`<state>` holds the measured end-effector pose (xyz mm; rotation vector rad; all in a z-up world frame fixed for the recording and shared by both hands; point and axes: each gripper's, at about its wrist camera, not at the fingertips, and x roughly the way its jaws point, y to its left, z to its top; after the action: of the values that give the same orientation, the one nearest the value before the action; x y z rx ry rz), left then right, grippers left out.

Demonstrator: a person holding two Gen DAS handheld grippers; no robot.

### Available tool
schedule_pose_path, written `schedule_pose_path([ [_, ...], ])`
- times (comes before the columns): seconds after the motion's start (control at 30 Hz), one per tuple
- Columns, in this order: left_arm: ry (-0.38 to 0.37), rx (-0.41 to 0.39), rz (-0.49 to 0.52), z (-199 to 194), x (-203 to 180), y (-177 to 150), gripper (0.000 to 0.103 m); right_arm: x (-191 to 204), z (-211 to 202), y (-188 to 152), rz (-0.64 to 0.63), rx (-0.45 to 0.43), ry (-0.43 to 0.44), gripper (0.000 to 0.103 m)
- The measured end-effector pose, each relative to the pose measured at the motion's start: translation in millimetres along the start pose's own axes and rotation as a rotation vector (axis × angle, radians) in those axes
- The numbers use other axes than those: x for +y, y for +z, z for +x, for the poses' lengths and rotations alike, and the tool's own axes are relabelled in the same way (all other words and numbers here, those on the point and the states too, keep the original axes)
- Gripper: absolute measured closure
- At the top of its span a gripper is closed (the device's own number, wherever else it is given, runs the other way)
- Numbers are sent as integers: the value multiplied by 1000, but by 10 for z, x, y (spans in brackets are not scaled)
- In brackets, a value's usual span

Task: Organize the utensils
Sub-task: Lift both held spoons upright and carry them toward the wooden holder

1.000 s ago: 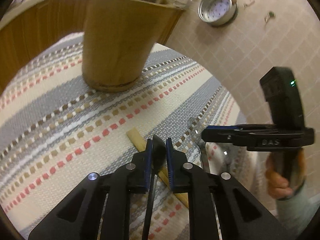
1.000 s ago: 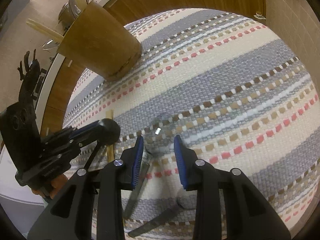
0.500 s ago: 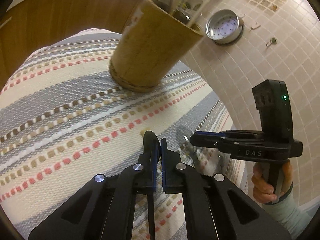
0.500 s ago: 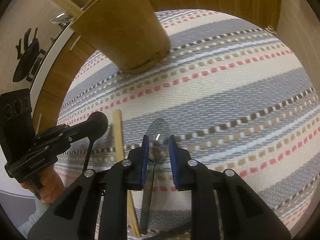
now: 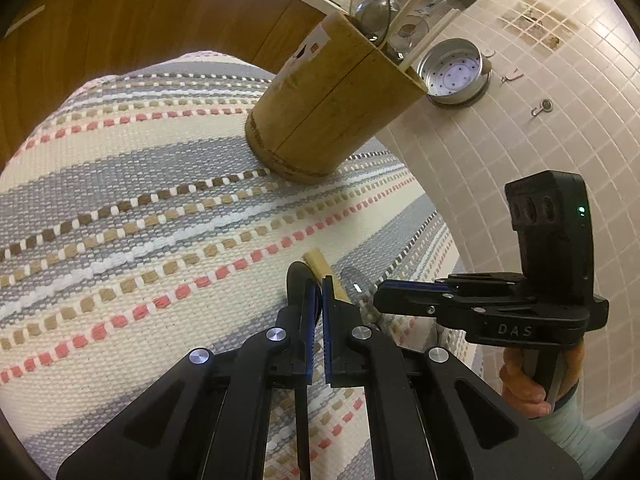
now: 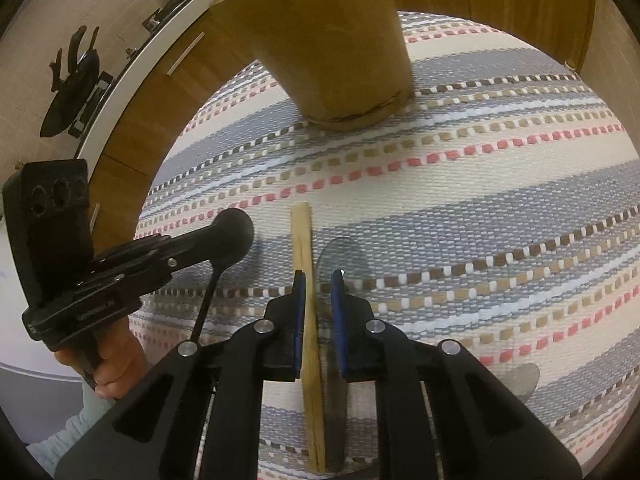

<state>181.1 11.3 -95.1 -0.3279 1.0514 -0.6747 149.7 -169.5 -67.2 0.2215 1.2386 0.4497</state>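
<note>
A bamboo holder (image 5: 332, 120) (image 6: 332, 40) stands on the striped mat (image 5: 120, 220) with a ladle and chopsticks in it. My left gripper (image 5: 318, 292) (image 6: 200, 250) is shut on a black spoon (image 5: 298, 280) (image 6: 232, 236), whose handle hangs down below the fingers. My right gripper (image 6: 319, 280) (image 5: 380, 294) has its jaws closing on the neck of a metal spoon (image 6: 340, 256) (image 5: 354, 280), with the bowl sticking out ahead of the tips. A wooden chopstick pair (image 6: 304, 248) (image 5: 316, 264) lies on the mat right under the right gripper's left finger.
A second metal spoon (image 6: 520, 384) lies on the mat at the lower right. A perforated metal tin (image 5: 456, 72) and small hooks sit on the tiled surface beyond the holder. Wooden cabinet fronts (image 5: 120, 20) border the mat's far side.
The left jaws closed fully on the black spoon. The right jaws narrowed around the metal spoon and moved it left, up beside the chopsticks. Both hands shifted across the mat.
</note>
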Motion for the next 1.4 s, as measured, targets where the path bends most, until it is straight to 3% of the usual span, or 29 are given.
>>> schedule_pose_path([
  [0.03, -1, -1, 0, 1, 13, -12, 102, 24, 3, -1, -8, -2, -19, 82],
  [0.07, -3, -2, 0, -8, 27, -22, 102, 57, 7, 6, -18, -4, -42, 63],
  [0.13, -4, -10, 4, -29, 33, -28, 102, 92, 6, 20, -21, -19, -71, 40],
  [0.23, 6, -30, 14, -57, 20, -43, 102, 124, 59, 43, -50, -3, -108, 41],
  [0.33, 7, -47, 17, -97, 20, -46, 102, 147, 193, 22, -68, 54, -147, 58],
  [0.6, -21, -65, 19, -145, 7, -75, 102, 635, 402, 75, -180, 74, -263, 64],
  [0.67, -24, -70, 15, -156, 17, -75, 102, 676, 438, 125, -176, 89, -241, 74],
  [0.83, -36, -83, 17, -231, 28, -76, 102, 576, 488, 270, -134, 97, -147, 74],
  [1.0, -43, -98, 28, -319, -16, -63, 102, 557, 402, 204, -132, 48, -96, 74],
  [1.4, -58, -180, 119, -724, -402, -77, 102, 634, -532, -350, -232, -247, -48, 74],
])
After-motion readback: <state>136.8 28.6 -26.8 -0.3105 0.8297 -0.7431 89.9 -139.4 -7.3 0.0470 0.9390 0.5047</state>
